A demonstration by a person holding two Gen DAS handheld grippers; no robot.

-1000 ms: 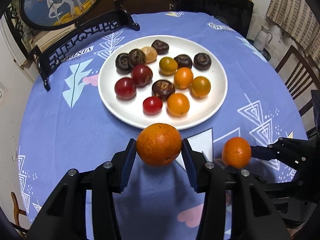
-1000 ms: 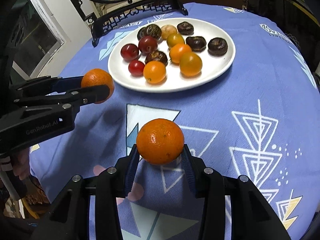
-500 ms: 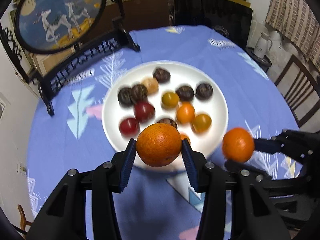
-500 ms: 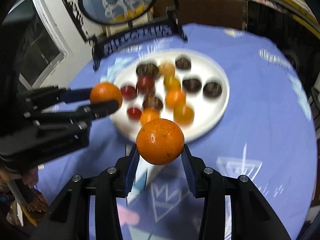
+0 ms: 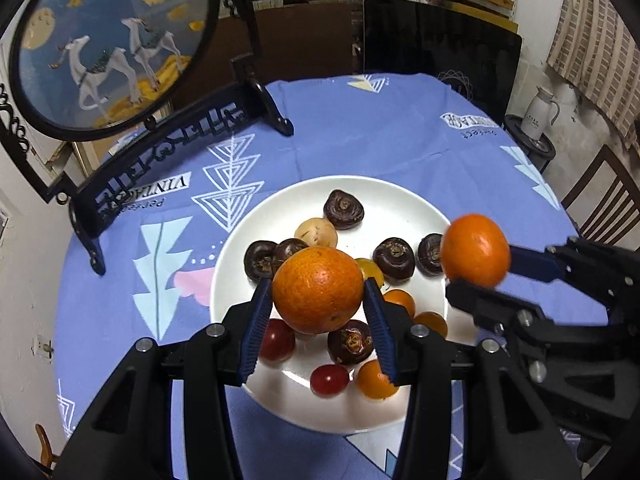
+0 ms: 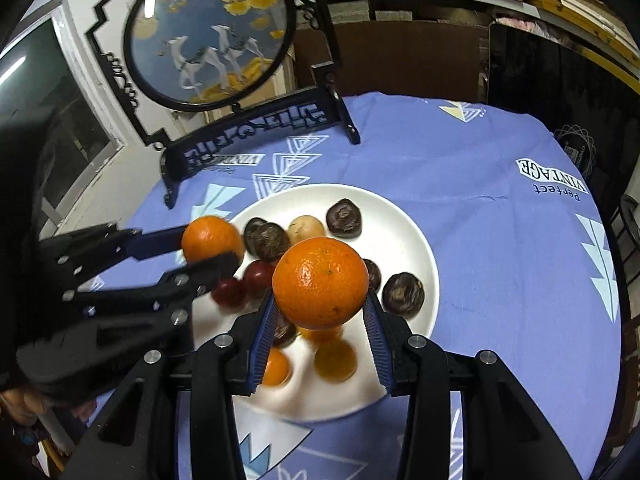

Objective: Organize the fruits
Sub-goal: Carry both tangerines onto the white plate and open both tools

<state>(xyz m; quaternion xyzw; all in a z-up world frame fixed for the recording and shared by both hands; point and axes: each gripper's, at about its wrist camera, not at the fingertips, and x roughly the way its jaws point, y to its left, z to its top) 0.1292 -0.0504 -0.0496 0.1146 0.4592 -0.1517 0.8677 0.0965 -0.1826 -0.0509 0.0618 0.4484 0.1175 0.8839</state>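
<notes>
Dim room, fisheye warp (motion blur)

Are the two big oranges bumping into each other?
Apart. In the left wrist view, the left gripper's orange and the right gripper's orange have white plate and small fruits showing between them.

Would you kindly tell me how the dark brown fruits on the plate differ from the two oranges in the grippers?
The dark brown fruits are small, flattened and dull; the oranges are larger, round and bright. The brown ones lie on the white plate; each orange hangs above it, clamped in the left gripper or the right gripper. Both kinds look whole.
</notes>
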